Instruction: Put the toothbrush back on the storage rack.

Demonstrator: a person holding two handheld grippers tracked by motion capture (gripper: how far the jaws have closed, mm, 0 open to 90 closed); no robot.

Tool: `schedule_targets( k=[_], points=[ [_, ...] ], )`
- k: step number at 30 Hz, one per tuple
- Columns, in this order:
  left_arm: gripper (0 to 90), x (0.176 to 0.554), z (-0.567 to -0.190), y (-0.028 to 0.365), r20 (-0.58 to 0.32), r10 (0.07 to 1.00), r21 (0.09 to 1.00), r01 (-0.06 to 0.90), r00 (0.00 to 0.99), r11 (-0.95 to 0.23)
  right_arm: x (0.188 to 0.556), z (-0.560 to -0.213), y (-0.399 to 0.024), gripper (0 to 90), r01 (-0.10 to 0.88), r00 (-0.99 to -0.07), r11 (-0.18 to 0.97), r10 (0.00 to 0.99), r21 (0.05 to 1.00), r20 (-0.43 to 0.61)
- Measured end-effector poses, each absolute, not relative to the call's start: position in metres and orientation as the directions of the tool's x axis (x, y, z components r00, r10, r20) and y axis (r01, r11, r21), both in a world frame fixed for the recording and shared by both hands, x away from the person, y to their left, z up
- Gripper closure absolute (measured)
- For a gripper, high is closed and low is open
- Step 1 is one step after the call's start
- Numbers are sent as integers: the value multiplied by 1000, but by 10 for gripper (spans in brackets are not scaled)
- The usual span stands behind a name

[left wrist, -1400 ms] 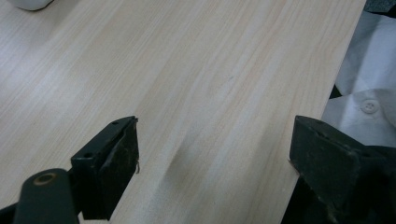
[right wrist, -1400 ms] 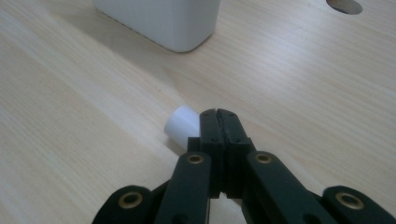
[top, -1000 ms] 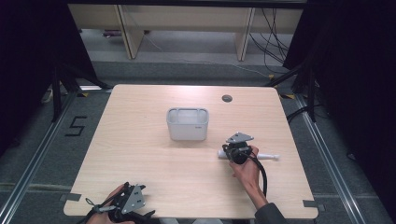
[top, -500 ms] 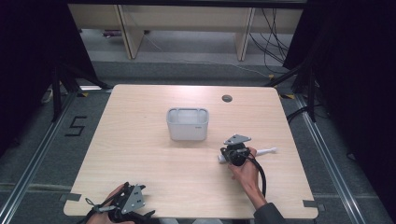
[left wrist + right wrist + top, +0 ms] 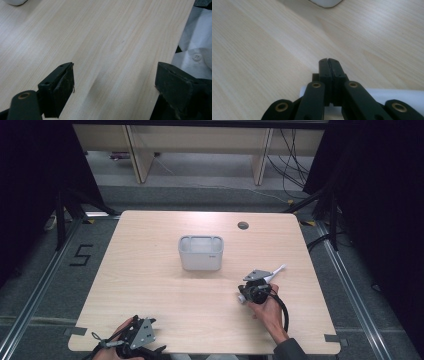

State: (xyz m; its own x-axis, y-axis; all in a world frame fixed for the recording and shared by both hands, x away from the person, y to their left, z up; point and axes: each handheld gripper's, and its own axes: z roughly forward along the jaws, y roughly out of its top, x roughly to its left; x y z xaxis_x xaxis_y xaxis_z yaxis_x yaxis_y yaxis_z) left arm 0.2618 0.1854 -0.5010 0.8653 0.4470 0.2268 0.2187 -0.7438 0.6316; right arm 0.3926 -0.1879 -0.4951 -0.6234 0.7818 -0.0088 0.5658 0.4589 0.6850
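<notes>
My right gripper [image 5: 248,287] sits on the table right of centre, held by a hand. In the right gripper view its jaws [image 5: 329,62] are shut, tips pressed together with nothing between them, pointing towards the grey bin [image 5: 200,252]. A white stick-like tool [image 5: 276,271] lies crosswise under the gripper, and its white body [image 5: 402,96] passes beneath the rear of the jaws. My left gripper [image 5: 137,336] rests at the table's near left edge; its jaws [image 5: 113,85] stand wide open over bare wood.
The grey bin's bottom corner [image 5: 324,2] shows ahead of the right gripper. A round cable hole [image 5: 243,225] is at the far right of the table. White cloth with a button [image 5: 197,57] lies past the table edge beside the left gripper.
The right gripper has shifted slightly towards the near edge. The white tool has swung from lying level to slanting, with its thin end now farther away.
</notes>
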Motion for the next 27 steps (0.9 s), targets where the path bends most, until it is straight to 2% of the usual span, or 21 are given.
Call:
schedule_targets(
  k=[1, 8, 13, 16, 18, 21, 23, 25, 26, 27],
  points=[
    [155, 262, -501, 185, 229, 448, 631, 218, 864, -744, 392, -494, -191, 898, 551, -641, 487, 767, 678, -29],
    [155, 261, -501, 185, 241, 454, 631, 217, 858, -745, 384, -495, -192, 898, 538, -658, 496, 753, 681, -29],
    [155, 262, -501, 185, 229, 447, 631, 217, 865, -744, 374, -493, -196, 897, 580, -650, 480, 759, 658, 20],
    [155, 262, -501, 185, 229, 447, 630, 218, 865, -746, 372, -494, -200, 897, 560, -665, 503, 747, 659, -4],
    [155, 261, -501, 185, 240, 454, 632, 217, 858, -744, 366, -493, -200, 897, 597, -633, 460, 774, 658, 33],
    [155, 262, -501, 185, 229, 446, 630, 218, 865, -746, 365, -493, -206, 897, 559, -667, 503, 745, 659, -2],
    [155, 262, -501, 185, 231, 447, 631, 217, 864, -745, 362, -493, -207, 897, 582, -647, 477, 762, 658, 20],
    [155, 262, -501, 185, 230, 447, 631, 217, 865, -745, 361, -495, -209, 897, 557, -656, 482, 755, 676, 2],
    [155, 262, -501, 185, 230, 447, 631, 217, 865, -745, 358, -494, -209, 897, 583, -637, 464, 770, 667, 21],
    [155, 262, -501, 185, 231, 448, 631, 218, 864, -744, 359, -493, -212, 897, 576, -652, 487, 758, 657, 11]
  ],
)
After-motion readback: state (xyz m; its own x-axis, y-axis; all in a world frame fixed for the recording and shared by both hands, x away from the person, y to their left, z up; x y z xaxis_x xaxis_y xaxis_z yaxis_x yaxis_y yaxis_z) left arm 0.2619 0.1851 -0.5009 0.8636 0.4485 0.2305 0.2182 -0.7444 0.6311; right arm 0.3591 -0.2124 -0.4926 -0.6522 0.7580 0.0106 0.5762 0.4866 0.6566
